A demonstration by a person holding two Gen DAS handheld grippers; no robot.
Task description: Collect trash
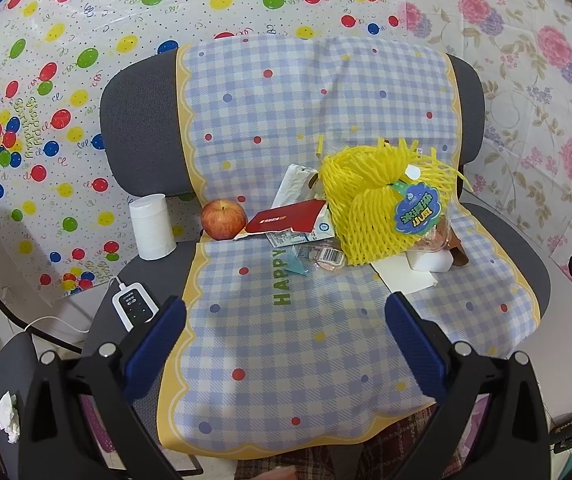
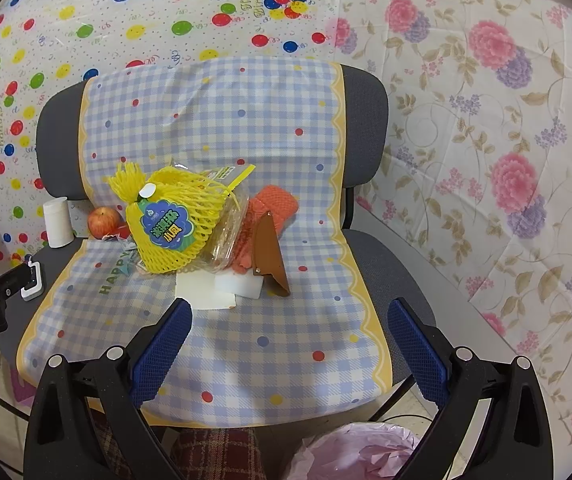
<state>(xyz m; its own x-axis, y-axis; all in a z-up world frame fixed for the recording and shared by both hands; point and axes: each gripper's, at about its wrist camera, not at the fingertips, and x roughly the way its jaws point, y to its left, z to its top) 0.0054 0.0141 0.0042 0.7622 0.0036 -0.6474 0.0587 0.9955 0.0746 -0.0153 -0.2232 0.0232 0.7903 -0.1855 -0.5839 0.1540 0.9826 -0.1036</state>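
Note:
A pile of trash lies at the back of a chair seat point(image 1: 286, 360) point(image 2: 286, 340) covered with a checked sheet. On top is a yellow foam fruit net point(image 1: 381, 200) point(image 2: 174, 224) with a blue-green label. Beside it lie a red packet point(image 1: 286, 218), torn wrappers point(image 1: 317, 254), white paper point(image 1: 403, 276) point(image 2: 204, 290), a white foam block point(image 2: 240, 284), a brown card piece point(image 2: 270, 256), an orange net point(image 2: 274, 208) and a clear wrapper point(image 2: 226, 236). My left gripper point(image 1: 286, 344) and right gripper point(image 2: 291, 340) both hover open over the seat's front, holding nothing.
A red apple point(image 1: 223, 219) point(image 2: 103, 222), a white paper roll point(image 1: 152, 226) point(image 2: 57, 222) and a white charger with cable point(image 1: 134, 306) point(image 2: 32, 278) sit at the seat's left. A bin with a pink bag point(image 2: 361, 452) stands below right. Patterned sheets cover the walls.

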